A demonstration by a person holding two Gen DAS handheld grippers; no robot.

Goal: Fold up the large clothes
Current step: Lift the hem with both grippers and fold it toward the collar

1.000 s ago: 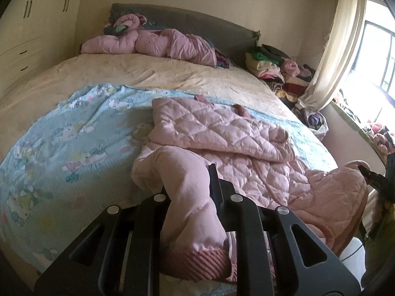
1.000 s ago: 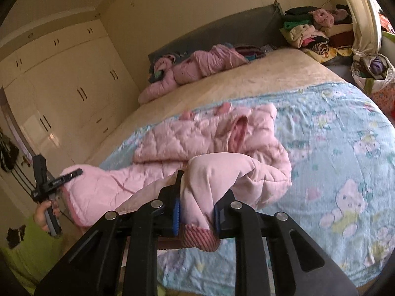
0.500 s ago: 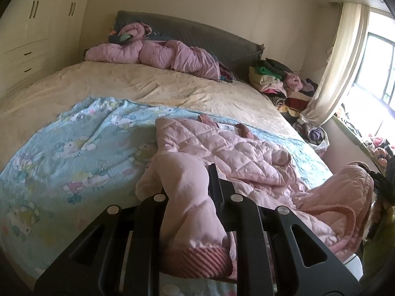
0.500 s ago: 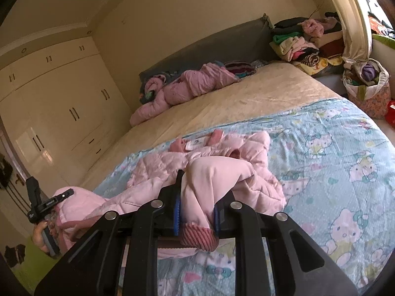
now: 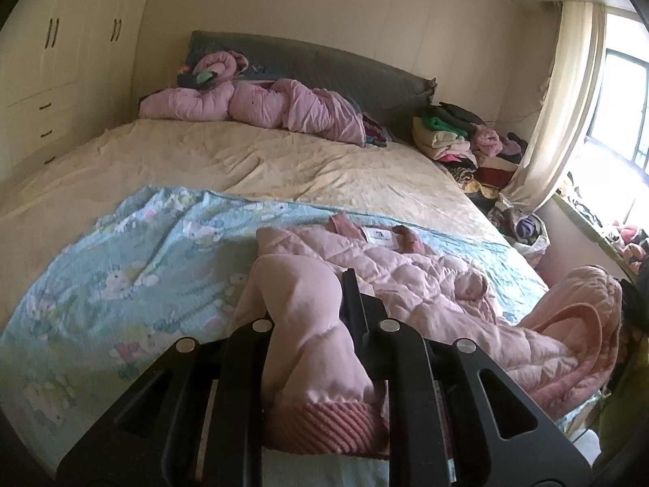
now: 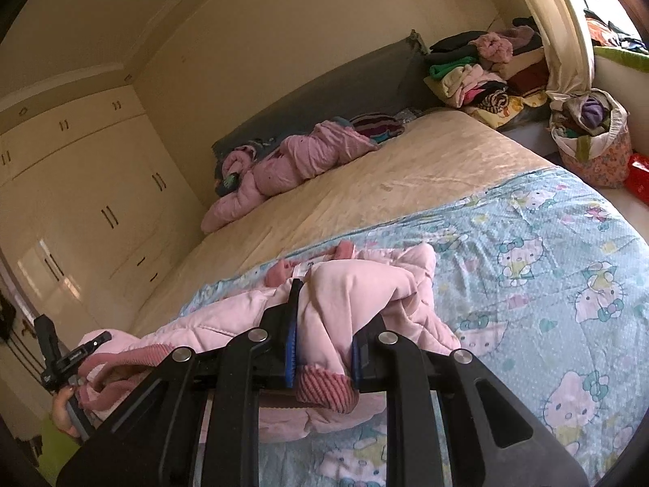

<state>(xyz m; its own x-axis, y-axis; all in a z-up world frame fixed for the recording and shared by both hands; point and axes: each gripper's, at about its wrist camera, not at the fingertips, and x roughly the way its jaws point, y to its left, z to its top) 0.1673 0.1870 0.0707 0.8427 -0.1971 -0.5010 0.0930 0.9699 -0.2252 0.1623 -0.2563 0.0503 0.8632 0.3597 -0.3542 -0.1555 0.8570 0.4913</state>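
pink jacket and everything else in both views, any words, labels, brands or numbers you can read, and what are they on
No text can be read in either view.
White neck label inside the collar of the pink jacket: dark print, too small and blurred to read.
Blue blanket: cartoon cat pictures only, no legible words.
Red box on the floor: no legible print.
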